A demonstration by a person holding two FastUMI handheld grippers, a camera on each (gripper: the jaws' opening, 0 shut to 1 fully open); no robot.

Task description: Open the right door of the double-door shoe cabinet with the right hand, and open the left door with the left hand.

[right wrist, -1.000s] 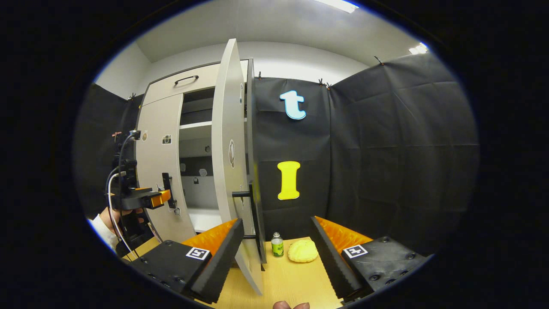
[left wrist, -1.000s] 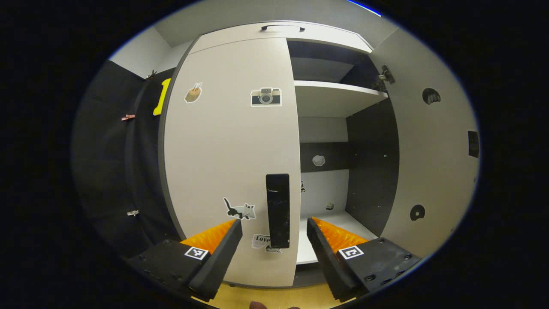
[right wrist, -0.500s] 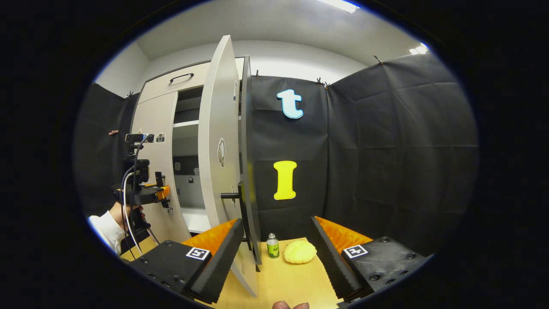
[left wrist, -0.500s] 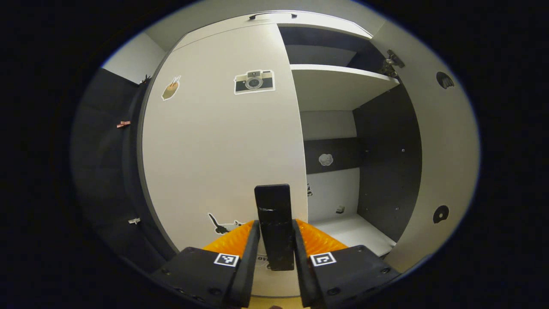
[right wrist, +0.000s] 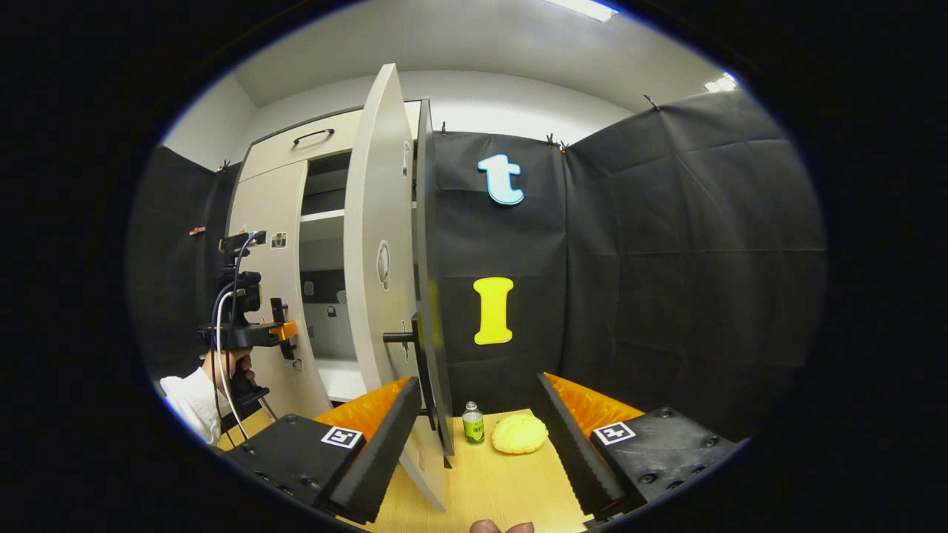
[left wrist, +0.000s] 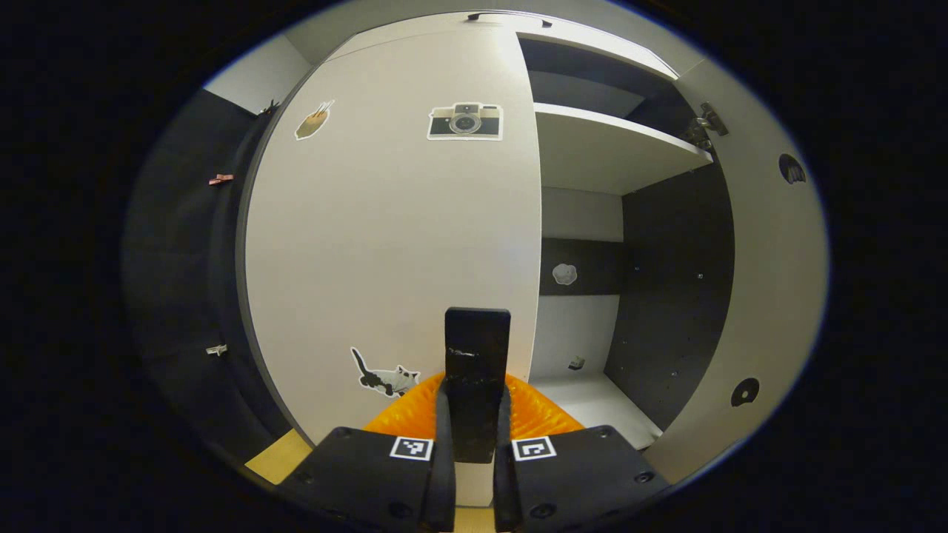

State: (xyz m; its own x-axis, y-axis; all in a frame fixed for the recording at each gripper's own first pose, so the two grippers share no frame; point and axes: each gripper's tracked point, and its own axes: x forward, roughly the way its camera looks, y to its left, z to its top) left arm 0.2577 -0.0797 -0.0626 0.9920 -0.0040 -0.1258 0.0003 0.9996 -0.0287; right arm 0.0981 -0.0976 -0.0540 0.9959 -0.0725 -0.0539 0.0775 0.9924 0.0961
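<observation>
The shoe cabinet's left door (left wrist: 385, 244) is pale grey with stickers and lies closed. My left gripper (left wrist: 474, 444) is shut on its black vertical handle (left wrist: 478, 355). The right door (left wrist: 770, 296) stands swung open, baring shelves (left wrist: 607, 148). In the right gripper view that open door (right wrist: 381, 281) shows nearly edge-on, and its black handle (right wrist: 437, 385) stands close by my left finger. My right gripper (right wrist: 481, 437) is open and presses on nothing. Farther left, a hand (right wrist: 229, 366) holds the left gripper (right wrist: 255, 334) against the left door (right wrist: 270, 296).
A small green-labelled bottle (right wrist: 472, 423) and a yellow lumpy object (right wrist: 521, 433) sit on the wooden surface (right wrist: 503, 481) in front of the black cloth wall. A drawer front with a handle (right wrist: 311, 137) tops the cabinet.
My left gripper moved in and shut on the left door's handle. The right door swung slightly wider, then stayed. The right gripper remains open.
</observation>
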